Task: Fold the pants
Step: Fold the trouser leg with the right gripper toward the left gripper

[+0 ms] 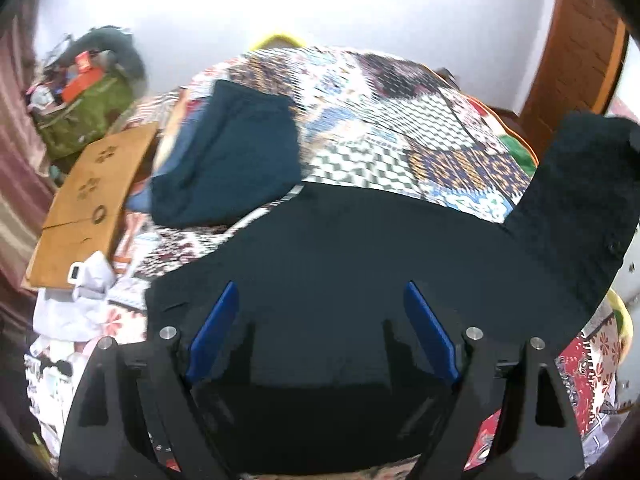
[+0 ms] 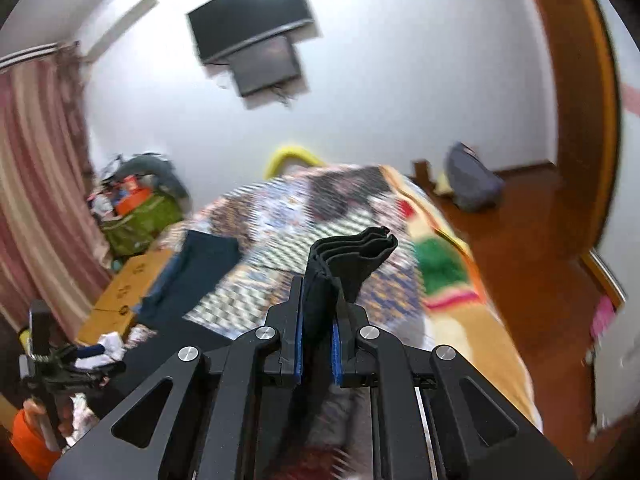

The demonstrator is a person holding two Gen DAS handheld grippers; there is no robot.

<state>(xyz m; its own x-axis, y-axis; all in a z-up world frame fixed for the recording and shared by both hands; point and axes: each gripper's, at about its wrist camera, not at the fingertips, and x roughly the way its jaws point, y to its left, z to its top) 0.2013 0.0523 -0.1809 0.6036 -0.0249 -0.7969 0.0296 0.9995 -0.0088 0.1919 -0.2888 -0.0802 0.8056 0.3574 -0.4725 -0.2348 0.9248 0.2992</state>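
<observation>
Black fabric pants [image 1: 340,248] lying across centre of left-wrist frame on patchwork quilt [image 1: 400,128], one end lifting at right edge. Right gripper [image 2: 318,300] pinching bunched black layers at frame centre. Left gripper [image 1: 320,320] hovering wide apart above cloth. Advice: carrying lifted end across evenly, keeping edges aligned, pressing crease flat.

R claw [image 2: 317,332] pinches black pants [image 2: 348,258] (bunched) over bed [image 2: 452,320].
</observation>
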